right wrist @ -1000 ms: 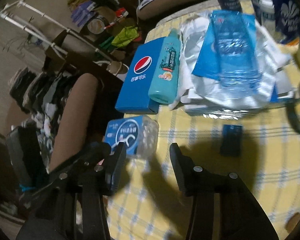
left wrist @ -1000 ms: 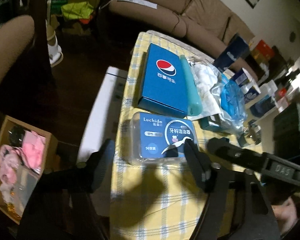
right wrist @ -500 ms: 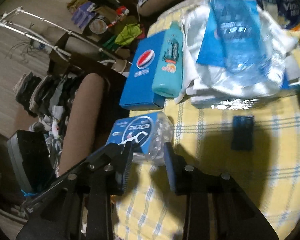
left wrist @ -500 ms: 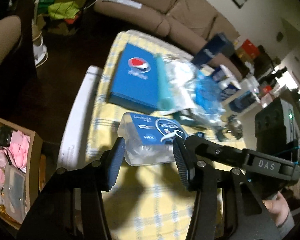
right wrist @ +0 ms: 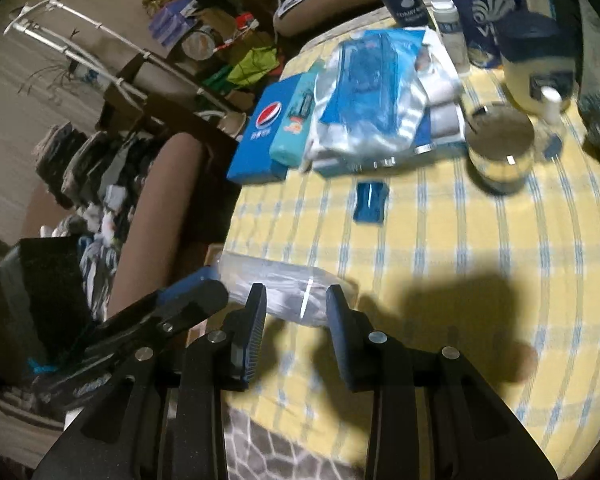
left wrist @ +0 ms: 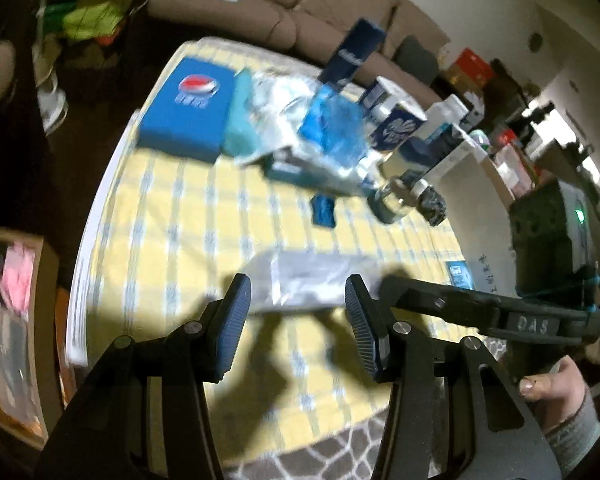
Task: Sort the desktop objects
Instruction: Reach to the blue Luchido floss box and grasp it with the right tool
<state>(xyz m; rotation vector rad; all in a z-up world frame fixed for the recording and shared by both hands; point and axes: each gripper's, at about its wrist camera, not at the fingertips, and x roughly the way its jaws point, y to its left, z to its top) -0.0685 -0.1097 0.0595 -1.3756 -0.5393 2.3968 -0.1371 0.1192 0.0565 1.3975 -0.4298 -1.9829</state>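
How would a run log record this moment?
left gripper: gripping clear plastic box | right gripper: gripping same box | box: over yellow tablecloth

On the yellow checked table sit one flat blue Pepsi box, one teal tube, one small blue sharpener, one clear plastic floss box, one round glass jar.

My left gripper holds a clear box between its pads. The right gripper meets the box from three o'clock. A Pepsi box lies at eleven o'clock on the yellow cloth.
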